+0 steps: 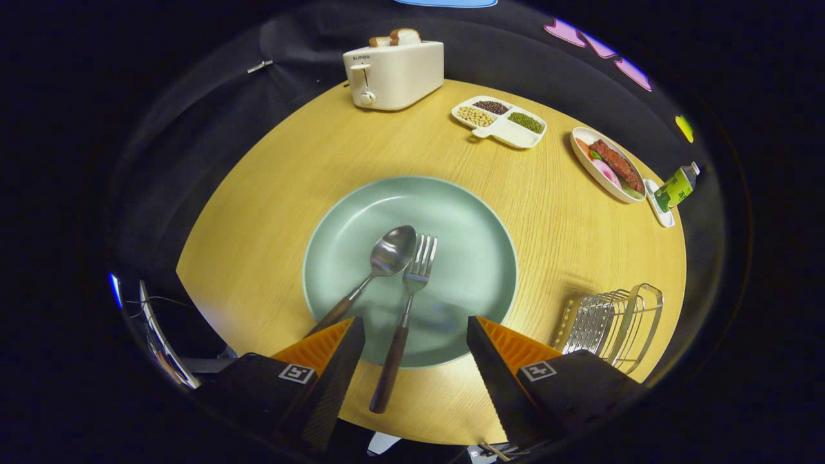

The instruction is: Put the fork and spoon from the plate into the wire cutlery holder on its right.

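Hovering wide open, the claw [412, 335] straddles the fork [405, 322] handle (spoon [377, 267] at ten o'clock); next, I judge, lower and pinch, then carry to the holder [612, 322] at three o'clock.

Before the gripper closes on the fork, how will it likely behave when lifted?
The fork, between the open gripper fingers, looks stiff. Its metal head may dip, being probably heavier. The smooth dark handle overhanging the plate could slip.
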Available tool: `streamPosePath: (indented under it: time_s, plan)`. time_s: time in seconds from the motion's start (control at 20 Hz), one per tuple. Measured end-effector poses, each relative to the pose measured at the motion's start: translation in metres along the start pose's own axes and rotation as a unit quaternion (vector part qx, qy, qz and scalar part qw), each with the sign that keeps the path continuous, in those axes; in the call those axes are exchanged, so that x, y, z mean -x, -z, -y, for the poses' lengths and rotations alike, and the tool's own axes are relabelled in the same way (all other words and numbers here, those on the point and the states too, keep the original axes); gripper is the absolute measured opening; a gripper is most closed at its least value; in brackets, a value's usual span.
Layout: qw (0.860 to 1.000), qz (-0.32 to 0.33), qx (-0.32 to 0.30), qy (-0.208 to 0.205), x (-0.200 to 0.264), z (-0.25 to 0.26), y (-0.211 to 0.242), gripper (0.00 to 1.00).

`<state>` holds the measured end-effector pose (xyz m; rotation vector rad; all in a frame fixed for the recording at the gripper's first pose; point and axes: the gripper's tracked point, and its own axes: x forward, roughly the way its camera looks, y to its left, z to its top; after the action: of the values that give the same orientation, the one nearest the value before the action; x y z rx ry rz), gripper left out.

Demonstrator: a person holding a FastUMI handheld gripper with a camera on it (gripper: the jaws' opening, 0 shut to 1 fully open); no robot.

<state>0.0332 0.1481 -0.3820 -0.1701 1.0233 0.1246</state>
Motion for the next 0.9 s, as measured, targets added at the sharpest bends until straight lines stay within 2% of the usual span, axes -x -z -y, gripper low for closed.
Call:
streamPosePath:
  time_s: [0.1,0.3,0.45,0.6,0.65,0.8,0.9]
  plan:
    - [1.000,-0.008,0.012,0.001,-0.006,-0.001,0.002,0.96]
    - [0.999,-0.028,0.036,-0.001,-0.023,-0.007,0.008,0.77]
    - [0.998,-0.057,0.034,-0.001,-0.029,-0.009,0.016,0.27]
    - [0.997,-0.070,0.026,-0.009,-0.033,-0.009,0.018,0.24]
    - [0.998,-0.068,0.011,-0.005,-0.033,-0.005,0.014,0.20]
    - [0.995,-0.088,-0.036,-0.041,-0.031,-0.009,0.014,0.09]
    - [0.994,-0.085,-0.046,-0.041,-0.026,-0.003,0.010,0.08]
